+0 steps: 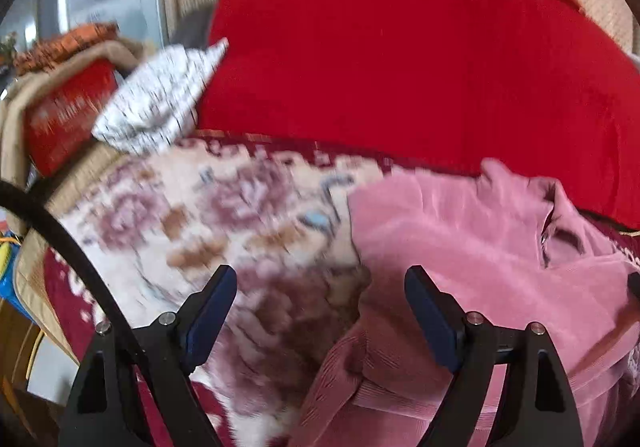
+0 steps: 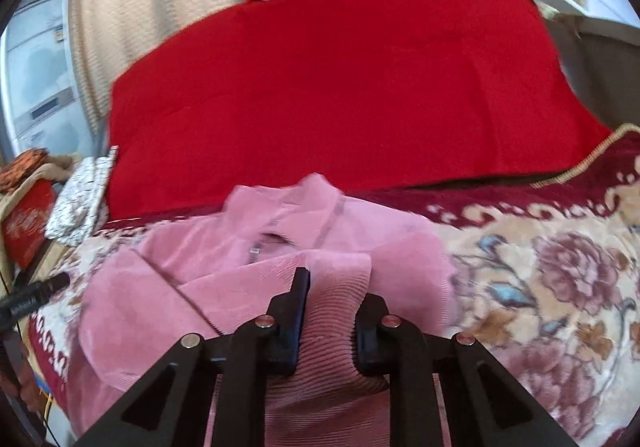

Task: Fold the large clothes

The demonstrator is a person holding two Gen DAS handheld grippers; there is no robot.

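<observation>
Between the fingers of the right tool (image 2: 332,311) sits a bunched, ribbed band of the pink garment (image 2: 256,279), apparently a cuff or hem; the jaws are drawn in on it and pinching it. That pinch looks to be on thick, gathered rib, so a likely fault is the band sliding out when it is pulled, or extra layers coming up with it and dragging the fold askew. The rest of the garment lies crumpled on the flowered blanket (image 2: 560,287) covering the bed, collar and zip toward the far side, and any lift from one held point alone could twist it further rather than flatten it.

The left tool (image 1: 320,303) is spread wide and holds nothing. It hovers over the blanket with its right finger above the garment's (image 1: 460,239) near edge, and whether it touches the cloth cannot be told. Closed where it is, it could catch the blanket together with the garment, since the two meet right between its fingers. Both views are smeared by motion, which makes the exact edge hard to judge.

Farther back, a red cushion (image 2: 340,87) lies just behind the collar, near enough to crowd a fold made away from the person. A speckled white cloth (image 1: 160,99) rests at its left end.
</observation>
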